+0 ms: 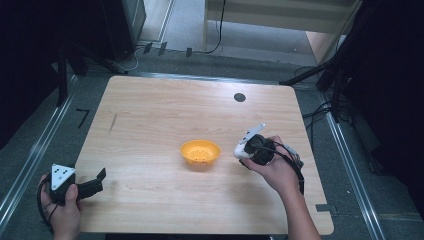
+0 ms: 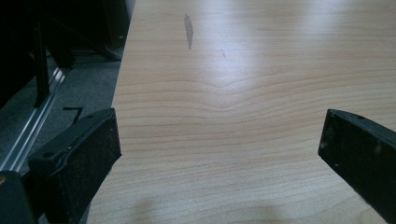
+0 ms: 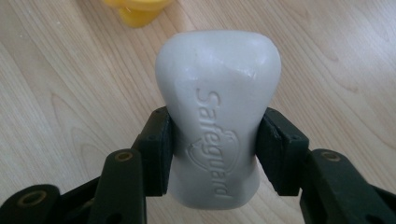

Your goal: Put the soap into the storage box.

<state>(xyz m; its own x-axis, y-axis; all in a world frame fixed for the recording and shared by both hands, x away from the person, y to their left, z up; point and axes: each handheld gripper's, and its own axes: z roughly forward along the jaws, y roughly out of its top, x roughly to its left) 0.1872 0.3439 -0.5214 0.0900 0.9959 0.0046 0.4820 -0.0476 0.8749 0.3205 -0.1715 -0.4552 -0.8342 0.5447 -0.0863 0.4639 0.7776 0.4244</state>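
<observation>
Right tongs (image 3: 212, 140) clamped on white soap bar (image 3: 217, 102), left tongs (image 2: 219, 149) agape, yellow bowl (image 3: 135, 11) cropped

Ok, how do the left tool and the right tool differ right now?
The left tool is open with nothing between its jaws; the right tool is shut on a white soap bar. The left tool sits at the table's near left edge; the right tool is close to the yellow bowl, on its right. Both have black jaws.
</observation>
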